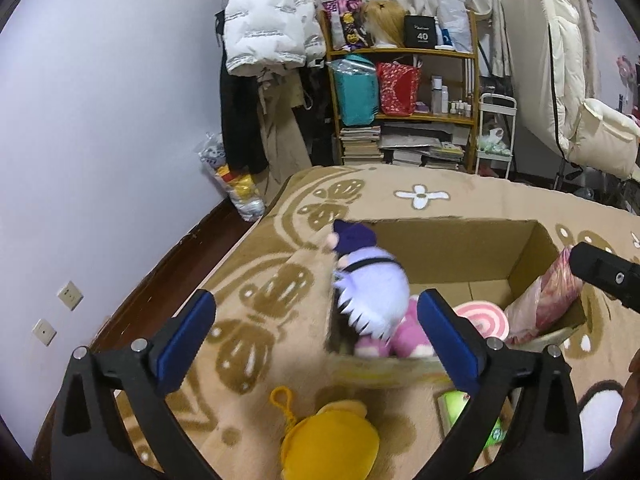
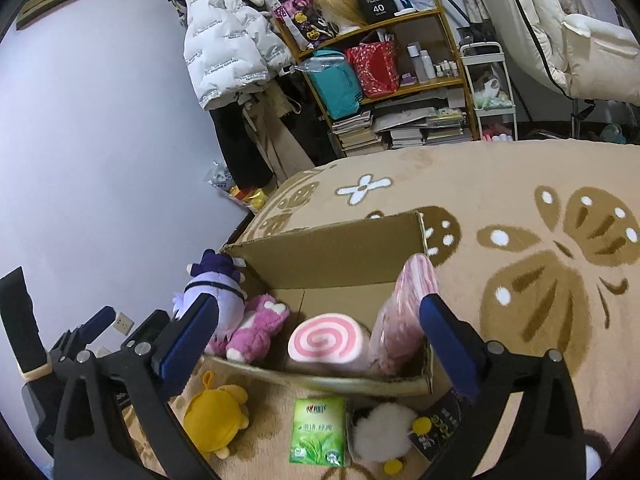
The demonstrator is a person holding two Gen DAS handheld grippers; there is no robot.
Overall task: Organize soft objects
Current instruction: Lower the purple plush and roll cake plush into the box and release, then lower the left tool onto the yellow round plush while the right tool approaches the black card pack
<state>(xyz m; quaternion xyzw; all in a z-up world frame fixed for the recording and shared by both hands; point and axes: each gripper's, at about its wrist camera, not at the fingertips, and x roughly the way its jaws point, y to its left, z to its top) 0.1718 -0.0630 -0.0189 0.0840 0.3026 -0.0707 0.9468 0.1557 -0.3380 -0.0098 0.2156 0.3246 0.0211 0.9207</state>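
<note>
An open cardboard box (image 1: 452,256) (image 2: 340,256) sits on the bed. At its left end, a purple-haired plush doll (image 1: 368,284) (image 2: 214,286), blurred in the left wrist view, lies on a pink plush (image 1: 404,336) (image 2: 260,328). A pink swirl roll cushion (image 2: 326,342) (image 1: 486,318) and a pink bagged item (image 2: 404,312) (image 1: 548,300) fill the right end. My left gripper (image 1: 316,304) is open just before the box, holding nothing. My right gripper (image 2: 320,304) is open over the box's near side, also holding nothing.
On the beige patterned blanket (image 2: 500,184) in front of the box lie a yellow plush (image 2: 214,418) (image 1: 328,444), a green tissue pack (image 2: 318,432), a white fluffy toy (image 2: 380,428) and a dark packet (image 2: 440,428). A wall runs along the left, with a cluttered shelf (image 1: 400,80) behind the bed.
</note>
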